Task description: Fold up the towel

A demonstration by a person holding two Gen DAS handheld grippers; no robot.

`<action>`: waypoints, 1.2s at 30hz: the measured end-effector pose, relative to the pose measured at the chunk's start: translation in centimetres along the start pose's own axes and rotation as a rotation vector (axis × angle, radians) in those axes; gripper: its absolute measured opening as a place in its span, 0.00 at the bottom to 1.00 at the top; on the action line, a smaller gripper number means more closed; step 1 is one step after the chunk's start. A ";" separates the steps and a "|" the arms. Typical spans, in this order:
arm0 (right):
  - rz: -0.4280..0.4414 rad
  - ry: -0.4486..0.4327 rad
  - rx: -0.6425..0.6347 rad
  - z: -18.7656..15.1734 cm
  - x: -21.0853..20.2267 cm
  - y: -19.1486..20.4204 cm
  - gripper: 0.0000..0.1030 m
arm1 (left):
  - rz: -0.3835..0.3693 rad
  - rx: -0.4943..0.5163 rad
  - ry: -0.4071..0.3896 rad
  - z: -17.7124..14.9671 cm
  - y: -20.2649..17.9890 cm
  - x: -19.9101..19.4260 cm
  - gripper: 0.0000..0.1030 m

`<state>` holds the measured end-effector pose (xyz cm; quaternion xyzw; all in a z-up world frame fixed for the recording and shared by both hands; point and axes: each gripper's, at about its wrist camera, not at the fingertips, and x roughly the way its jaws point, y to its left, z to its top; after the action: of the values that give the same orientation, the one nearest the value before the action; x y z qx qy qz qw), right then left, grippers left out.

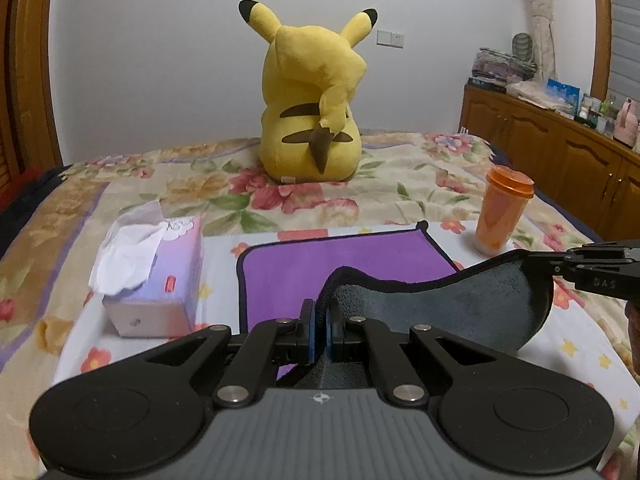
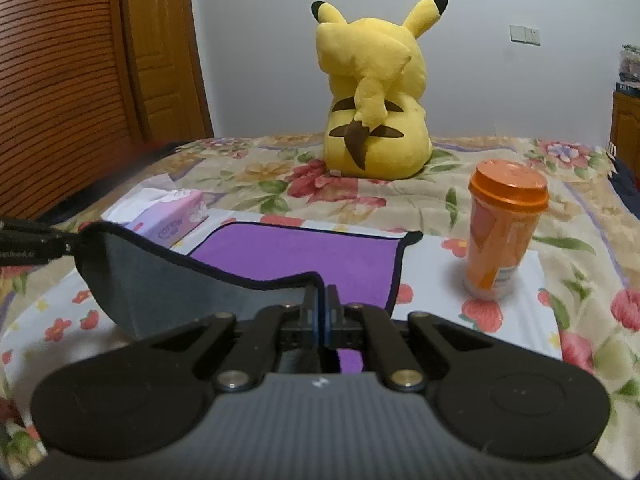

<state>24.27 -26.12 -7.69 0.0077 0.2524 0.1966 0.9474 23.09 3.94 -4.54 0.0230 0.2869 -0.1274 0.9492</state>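
Setting: bed covered with a floral sheet; white wall behind, wooden cabinets along the right side in the left wrist view, wooden door at left in the right wrist view.

Towel: purple on the upper face, grey on the underside, dark bound edge. Far half lies flat on the bed. Near edge is raised off the sheet and turned over, so the grey underside faces both cameras and sags in a shallow curve between the two grip points.

Left hand-held gripper: jaws closed down to a thin slit, blue pads pinching the near left corner of the towel; dark hem rises just beyond the fingertips.

Right hand-held gripper: jaws likewise pressed together on the near right corner, towel hem clamped between the pads. In the left wrist view the same gripper enters from the right edge, its tip at the towel's raised corner.

Surroundings: tissue box, lilac, with a white tissue pulled up, stands just beside the towel's left edge. Orange lidded cup stands upright near the towel's far right corner, apart from it. Yellow Pikachu plush sits farther back on the bed, back toward the cameras, well apart from the towel. Wall switch plate behind the plush.
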 end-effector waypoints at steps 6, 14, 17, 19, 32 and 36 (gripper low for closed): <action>-0.018 -0.011 -0.040 0.4 0.9 0.0 0.03 | 0.004 -0.006 -0.012 0.7 0.5 0.6 0.08; -0.047 -0.017 -0.071 1.2 1.5 0.1 0.03 | 0.005 -0.019 -0.027 1.5 1.2 1.2 0.08; -0.052 -0.028 -0.078 1.7 1.5 0.2 0.03 | 0.007 -0.019 -0.033 1.8 1.4 1.3 0.08; -0.052 -0.034 -0.078 2.0 1.6 0.1 0.03 | 0.011 -0.016 -0.035 2.1 1.5 1.4 0.08; -0.074 -0.038 -0.118 3.9 3.8 -0.4 0.03 | 0.027 -0.023 -0.021 4.0 2.9 4.3 0.08; -0.108 -0.026 -0.176 4.2 4.9 -0.2 0.03 | 0.017 -0.053 -0.020 4.7 3.6 4.9 0.08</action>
<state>30.24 -24.09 -6.34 -0.0866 0.2221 0.1664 0.9568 30.48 5.74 -3.42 -0.0007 0.2807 -0.1118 0.9533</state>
